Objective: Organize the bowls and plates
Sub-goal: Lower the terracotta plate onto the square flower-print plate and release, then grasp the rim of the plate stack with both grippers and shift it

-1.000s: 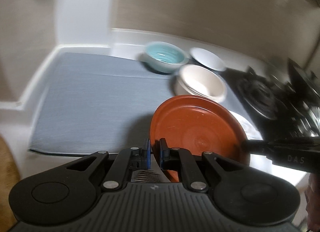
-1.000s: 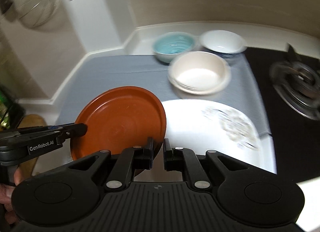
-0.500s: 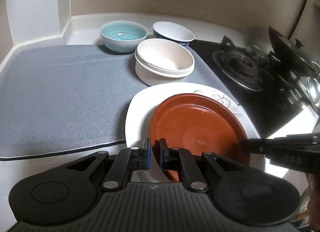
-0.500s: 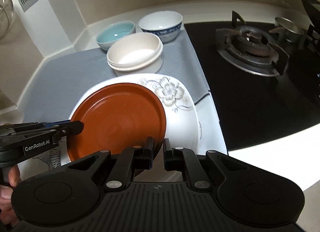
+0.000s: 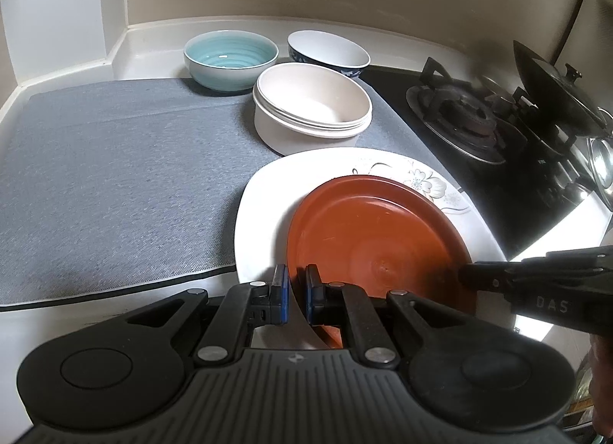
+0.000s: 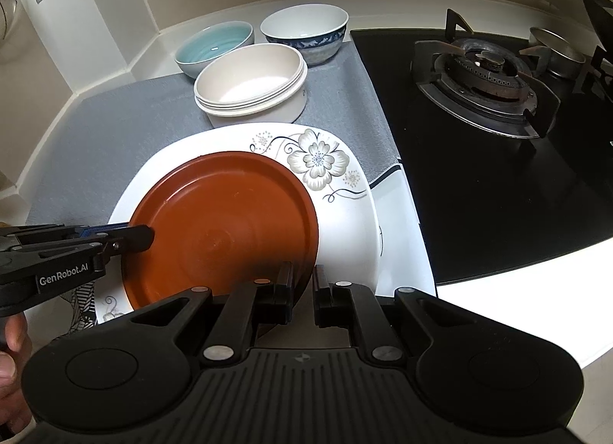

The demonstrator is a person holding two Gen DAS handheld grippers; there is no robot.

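Observation:
A brown round plate (image 5: 377, 237) (image 6: 226, 222) is held just over a white square flowered plate (image 5: 264, 206) (image 6: 345, 191). My left gripper (image 5: 293, 290) is shut on the brown plate's near-left rim; it shows in the right wrist view (image 6: 147, 235). My right gripper (image 6: 302, 283) is shut on the plate's opposite rim; it shows in the left wrist view (image 5: 465, 275). Behind stand stacked cream bowls (image 5: 312, 108) (image 6: 251, 82), a teal bowl (image 5: 230, 59) (image 6: 214, 47) and a blue-patterned white bowl (image 5: 327, 51) (image 6: 304, 32).
A grey mat (image 5: 115, 176) (image 6: 115, 130) covers the white counter. A black gas hob (image 5: 471, 126) (image 6: 486, 118) with burners lies to the right, with a dark pan (image 5: 551, 87) at its far side. Walls close the back and left.
Both grippers carried the brown plate rightward from above the mat to over the white flowered plate and lowered it close to that plate.

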